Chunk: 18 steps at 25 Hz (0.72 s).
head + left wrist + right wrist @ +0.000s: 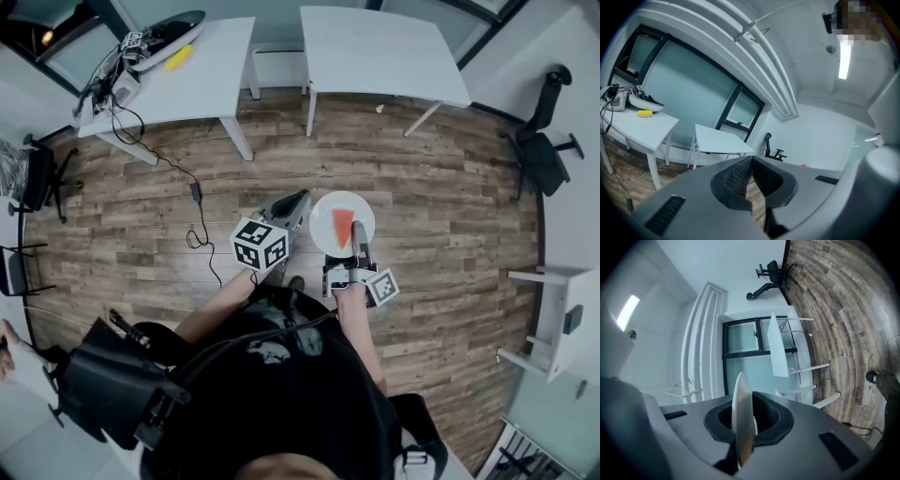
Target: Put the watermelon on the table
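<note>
In the head view a red watermelon slice (342, 224) lies on a white plate (325, 204) held above the wood floor. My right gripper (360, 232) is shut on the plate's near rim; in the right gripper view the plate (743, 416) shows edge-on between the jaws. My left gripper (298, 202) is just left of the plate, its jaws shut with nothing between them (751, 161). Two white tables stand ahead: the right table (375, 52) is bare, the left table (197, 75) carries gear.
A yellow object (178, 58), a dark bowl-like dish (169, 37) and cables sit on the left table. A black cable (197, 220) trails across the floor. An office chair (544, 141) stands right, chairs (37, 178) stand left, and a white shelf unit (553, 319) sits at the right.
</note>
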{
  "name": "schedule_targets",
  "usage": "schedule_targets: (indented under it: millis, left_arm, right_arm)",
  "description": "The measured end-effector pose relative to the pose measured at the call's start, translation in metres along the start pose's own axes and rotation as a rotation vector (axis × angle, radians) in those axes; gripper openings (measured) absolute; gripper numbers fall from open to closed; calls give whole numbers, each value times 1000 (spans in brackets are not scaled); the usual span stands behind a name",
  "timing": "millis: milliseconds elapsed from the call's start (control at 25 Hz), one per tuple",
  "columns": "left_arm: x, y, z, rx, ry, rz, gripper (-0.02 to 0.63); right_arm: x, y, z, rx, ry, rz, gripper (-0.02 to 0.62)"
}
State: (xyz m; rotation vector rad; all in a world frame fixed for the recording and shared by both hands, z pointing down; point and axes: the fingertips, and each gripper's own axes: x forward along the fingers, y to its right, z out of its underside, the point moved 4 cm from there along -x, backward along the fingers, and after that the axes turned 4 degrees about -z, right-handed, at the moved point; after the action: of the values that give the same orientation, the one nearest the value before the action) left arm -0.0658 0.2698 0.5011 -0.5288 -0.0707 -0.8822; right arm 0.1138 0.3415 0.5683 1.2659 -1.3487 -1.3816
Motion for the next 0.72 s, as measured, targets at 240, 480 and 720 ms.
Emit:
schedule_targets:
  millis: [240,480,720]
  left_arm:
    - [73,-58,-65,35,18,38,5]
    - [147,-110,-116,48,-8,96,5]
    - [245,-140,-136,49,-42,83,5]
  right_arm:
    - [122,2,-20,-39,-12,-7,25]
    - [228,-5,-37,-76,-1,-52,25]
    - [309,7,-81,-78,-5,-24,25]
